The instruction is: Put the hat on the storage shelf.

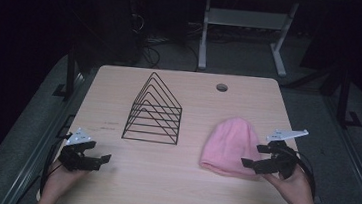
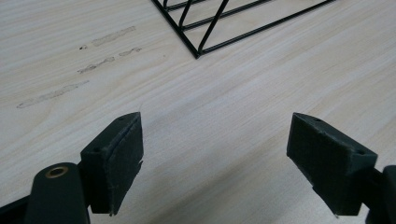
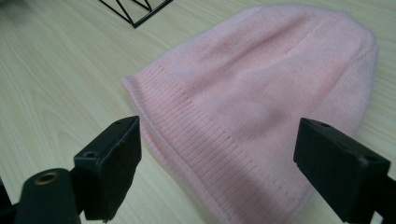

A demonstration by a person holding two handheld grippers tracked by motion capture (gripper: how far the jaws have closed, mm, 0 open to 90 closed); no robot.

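Note:
A pink knitted beanie point(image 1: 230, 144) lies flat on the wooden table point(image 1: 161, 180), right of centre, with its ribbed brim toward the front edge. My right gripper point(image 1: 255, 155) is open at the hat's right side, low over the brim. In the right gripper view the beanie point(image 3: 261, 98) spreads between and beyond the two wide-apart jaws of the right gripper point(image 3: 233, 177). My left gripper point(image 1: 98, 151) is open near the table's front left, over bare wood. In the left gripper view the left gripper point(image 2: 219, 163) has nothing between its jaws.
A black wire rack point(image 1: 155, 110) of triangular dividers stands at the table's middle, left of the hat; its corner point(image 2: 198, 51) lies ahead of the left gripper. A round cable hole point(image 1: 222, 88) is near the far edge. Faint smudges point(image 2: 84, 65) mark the wood.

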